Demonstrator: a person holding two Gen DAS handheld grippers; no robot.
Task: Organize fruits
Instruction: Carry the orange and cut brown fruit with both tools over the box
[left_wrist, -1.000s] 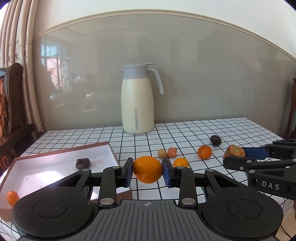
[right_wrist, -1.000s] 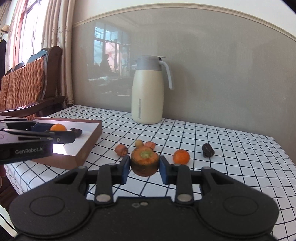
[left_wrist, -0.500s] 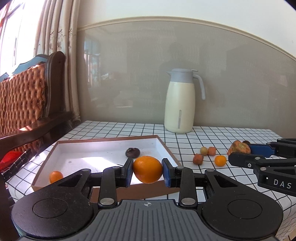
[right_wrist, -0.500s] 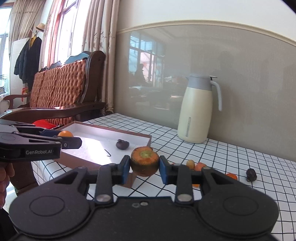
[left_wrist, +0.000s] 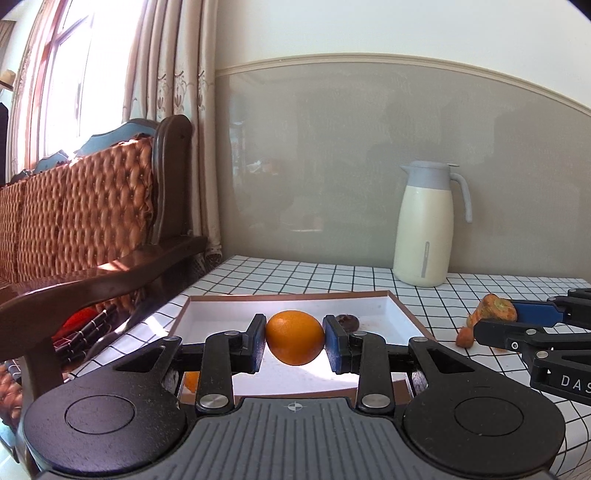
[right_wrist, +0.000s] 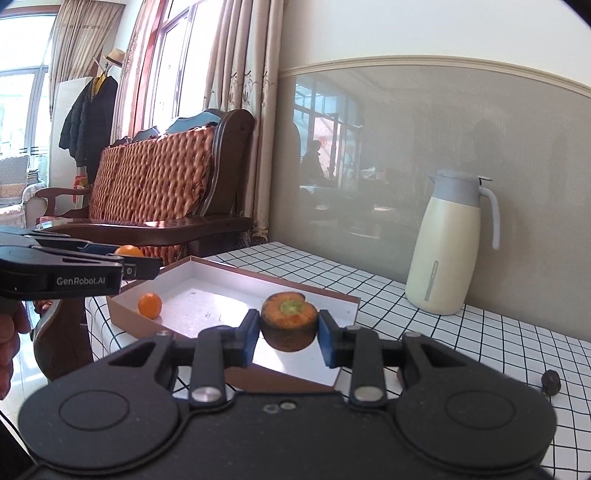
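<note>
An orange (left_wrist: 294, 341) is clamped in the left gripper (left_wrist: 294, 343), a persimmon (right_wrist: 289, 319) in the right gripper (right_wrist: 289, 338); both are held above the tray (right_wrist: 236, 271) at the worktop's left edge.

One big round orange (left_wrist: 294, 342), one small round orange (right_wrist: 150, 305), one brown fruit with an orange and green top (right_wrist: 289, 320), two dark wrinkly fruits (left_wrist: 347, 322) (right_wrist: 550, 383), one shallow brown box with a white inside (right_wrist: 207, 295), one cream jug with a grey lid (right_wrist: 453, 243)
</note>
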